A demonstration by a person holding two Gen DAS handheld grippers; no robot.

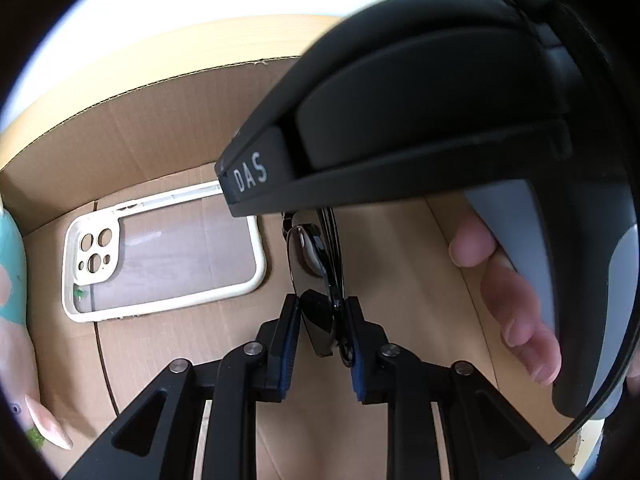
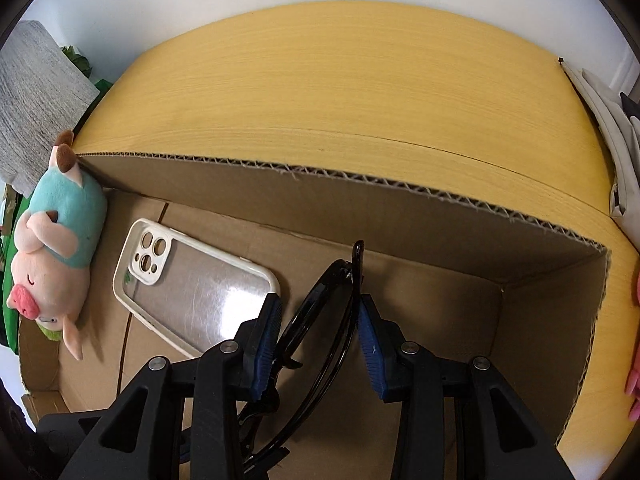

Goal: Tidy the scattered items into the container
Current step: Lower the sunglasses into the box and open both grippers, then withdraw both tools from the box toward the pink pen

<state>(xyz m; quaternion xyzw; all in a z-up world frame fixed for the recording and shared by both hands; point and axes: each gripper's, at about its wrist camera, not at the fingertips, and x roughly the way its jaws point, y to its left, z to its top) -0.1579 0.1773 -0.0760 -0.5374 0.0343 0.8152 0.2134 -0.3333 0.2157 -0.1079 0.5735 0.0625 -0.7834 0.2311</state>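
Observation:
A pair of black sunglasses (image 1: 316,280) hangs over the floor of the cardboard box (image 2: 400,216). My left gripper (image 1: 320,316) is shut on the sunglasses, its blue pads pressing the frame. In the right wrist view the sunglasses (image 2: 320,320) sit between the fingers of my right gripper (image 2: 320,332), whose jaws stand apart around the frame. A white phone case (image 2: 188,280) lies flat on the box floor; it also shows in the left wrist view (image 1: 160,256). A plush pig (image 2: 56,248) in a teal shirt lies at the box's left wall.
The box stands on a yellow wooden table (image 2: 340,80). The right gripper's black body (image 1: 440,100) and the hand holding it (image 1: 512,300) fill the upper right of the left wrist view. Grey cloth (image 2: 36,100) and green leaves lie left of the box.

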